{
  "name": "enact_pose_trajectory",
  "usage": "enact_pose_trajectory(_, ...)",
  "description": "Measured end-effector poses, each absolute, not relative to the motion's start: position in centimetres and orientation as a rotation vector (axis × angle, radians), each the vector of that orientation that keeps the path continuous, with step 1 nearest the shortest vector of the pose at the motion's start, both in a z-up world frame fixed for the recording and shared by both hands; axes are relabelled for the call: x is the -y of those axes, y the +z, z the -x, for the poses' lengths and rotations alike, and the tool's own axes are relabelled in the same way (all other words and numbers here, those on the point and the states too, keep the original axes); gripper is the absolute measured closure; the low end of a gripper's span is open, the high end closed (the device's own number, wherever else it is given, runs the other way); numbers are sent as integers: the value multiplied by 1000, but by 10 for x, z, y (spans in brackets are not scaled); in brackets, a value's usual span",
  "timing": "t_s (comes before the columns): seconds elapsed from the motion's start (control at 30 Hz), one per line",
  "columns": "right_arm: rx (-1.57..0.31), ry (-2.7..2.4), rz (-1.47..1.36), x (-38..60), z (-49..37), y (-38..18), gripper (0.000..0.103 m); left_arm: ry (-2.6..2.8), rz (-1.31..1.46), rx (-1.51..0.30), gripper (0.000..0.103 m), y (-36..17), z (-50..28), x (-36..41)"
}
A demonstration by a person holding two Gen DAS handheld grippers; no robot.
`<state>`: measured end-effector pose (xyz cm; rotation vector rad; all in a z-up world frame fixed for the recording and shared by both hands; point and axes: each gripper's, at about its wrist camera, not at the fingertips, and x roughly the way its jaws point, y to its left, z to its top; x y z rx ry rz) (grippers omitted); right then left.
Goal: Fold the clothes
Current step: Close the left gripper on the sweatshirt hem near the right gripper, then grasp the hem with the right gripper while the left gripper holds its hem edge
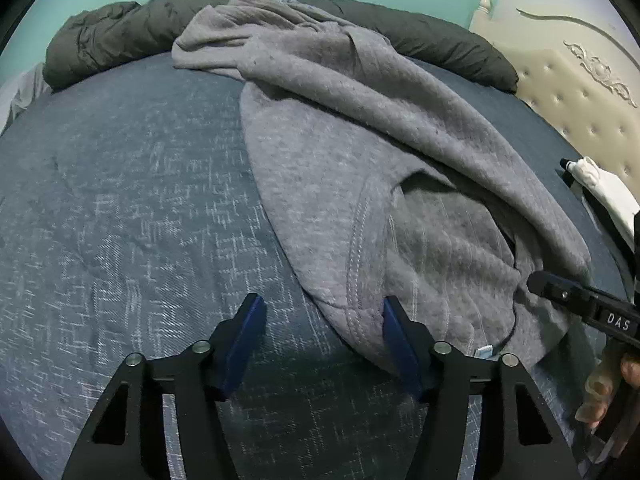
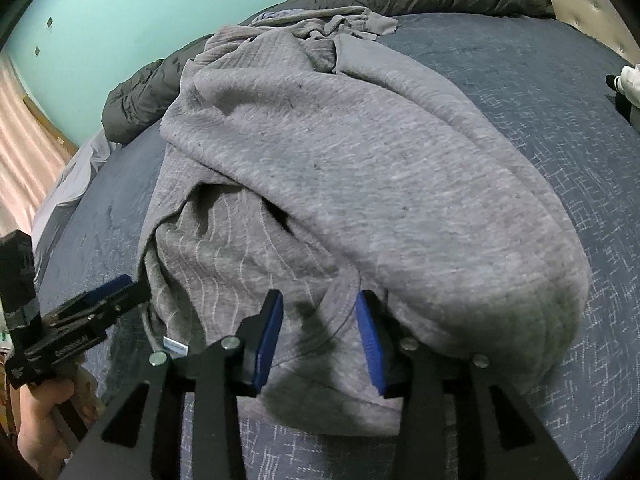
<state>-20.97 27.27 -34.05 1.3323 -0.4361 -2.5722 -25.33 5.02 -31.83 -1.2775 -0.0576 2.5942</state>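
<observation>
Both grippers hover spread at the near hem of the grey sweatshirt point(image 2: 360, 168), which lies rumpled and half-doubled across the blue bedspread point(image 1: 120, 200), the right gripper point(image 2: 320, 336) over it and the left gripper point(image 1: 322, 336) at its edge, likely needing a pinch of that hem.

— What is seen on the dark blue woven bedspread point(image 1: 120, 200)?
— A crumpled grey knitted garment point(image 1: 360, 152) is spread across it, its stitched hem laid between the parted blue pads of the left gripper point(image 1: 322, 328).
— And at the right edge?
— The black right gripper point(image 1: 580, 304) is seen beside the garment.
</observation>
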Motion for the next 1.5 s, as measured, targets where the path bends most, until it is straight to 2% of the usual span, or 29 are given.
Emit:
enact_pose_trajectory(0.07, 440, -2563, -1322, -270, 212, -340, 64, 2573, 1278, 49, 63, -320, 252, -53)
enact_pose_trajectory(0.2, 405, -2577, -1306, -266, 213, -337, 62, 2553, 1252, 44, 81, -318, 248, -56)
enact_pose_trajectory(0.23, 402, -2583, -1300, -266, 213, -336, 60, 2550, 1250, 43, 93, -317, 248, -56)
enact_pose_trajectory(0.27, 403, -2586, -1295, -266, 213, -336, 59, 2549, 1246, 43, 95, -315, 247, -56)
enact_pose_trajectory(0.57, 244, -2669, -1384, -267, 219, -342, 54, 2578, 1145, 50, 95, -284, 235, -48)
enact_pose_trajectory(0.77, 239, -2613, -1396, -264, 224, -352, 54, 2569, 1140, 53, 95, -283, 234, -47)
enact_pose_trajectory(0.8, 246, -2611, -1393, -265, 225, -353, 57, 2562, 1152, 56, 95, -286, 236, -48)
enact_pose_trajectory(0.87, 273, -2608, -1379, -268, 225, -354, 86, 2558, 1162, 60, 95, -289, 236, -49)
enact_pose_trajectory(0.93, 317, -2591, -1363, -274, 225, -354, 93, 2561, 1159, 57, 96, -287, 235, -50)
enact_pose_trajectory(1.1, 421, -2574, -1253, -287, 214, -330, 96, 2591, 1096, 63, 96, -266, 220, -45)
enact_pose_trajectory(1.2, 447, -2564, -1157, -293, 198, -304, 96, 2609, 1060, 82, 97, -251, 206, -38)
enact_pose_trajectory(1.27, 460, -2558, -1101, -297, 187, -287, 96, 2621, 1038, 78, 103, -239, 195, -33)
enact_pose_trajectory(1.5, 477, -2544, -1035, -296, 150, -241, 96, 2639, 1023, 72, 103, -205, 161, -22)
